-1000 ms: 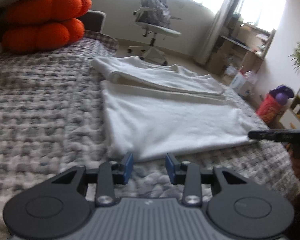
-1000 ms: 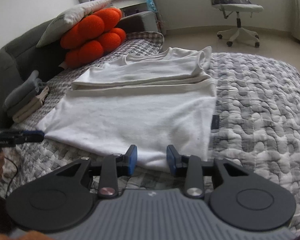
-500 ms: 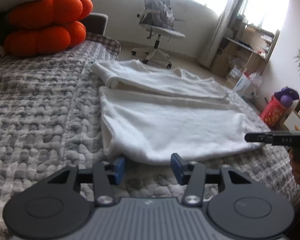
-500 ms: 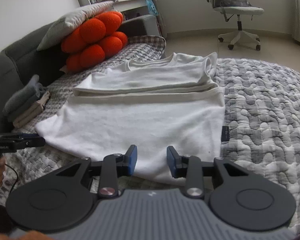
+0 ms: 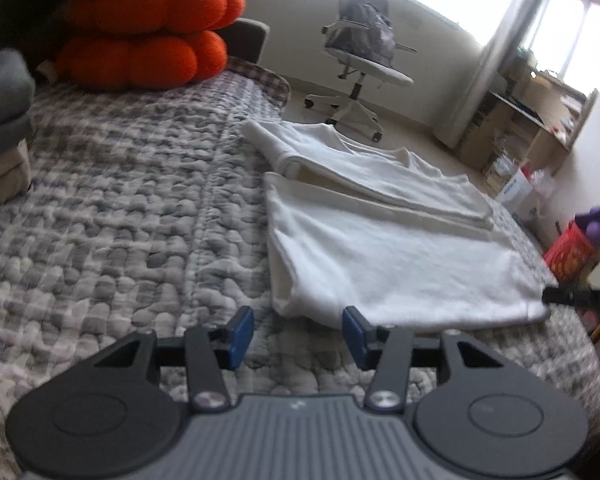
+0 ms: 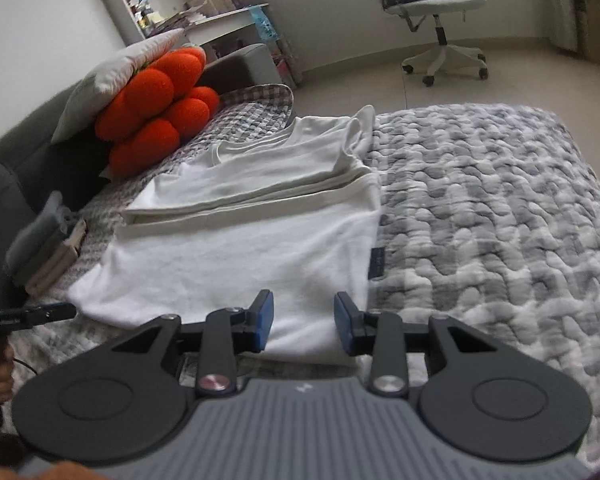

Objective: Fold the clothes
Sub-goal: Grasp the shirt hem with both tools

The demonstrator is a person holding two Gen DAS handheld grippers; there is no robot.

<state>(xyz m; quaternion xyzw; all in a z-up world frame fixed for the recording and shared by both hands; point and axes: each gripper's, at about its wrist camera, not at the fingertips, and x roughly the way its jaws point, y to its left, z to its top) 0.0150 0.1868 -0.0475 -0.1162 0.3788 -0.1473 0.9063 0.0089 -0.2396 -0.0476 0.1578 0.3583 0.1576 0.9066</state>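
Right wrist view, nearest first: the right gripper point(image 6: 303, 322) hangs over the near hem of the white T-shirt point(image 6: 240, 256), its blue pads parting with nothing pinched between them; the cloth lies flat below. Left wrist view shows the left gripper point(image 5: 296, 334) just short of the shirt's near left corner, released too, pads wide apart over the grey quilted bedspread point(image 5: 120, 208). Both sit at the hem's two ends, probably so the bottom half can be lifted evenly and carried over the upper part.

One shirt lies spread in the middle of the bed, collar at the far end, its sleeves and sides already folded inward into a stacked band across the far half. To the left rests a small pile of folded clothes point(image 6: 46, 248), apparently three pieces, likely finished work set aside. Farther off are two orange puffy cushions point(image 5: 140, 32) under one pale pillow point(image 6: 112, 80), and one office chair point(image 6: 432, 8) on the floor beyond.
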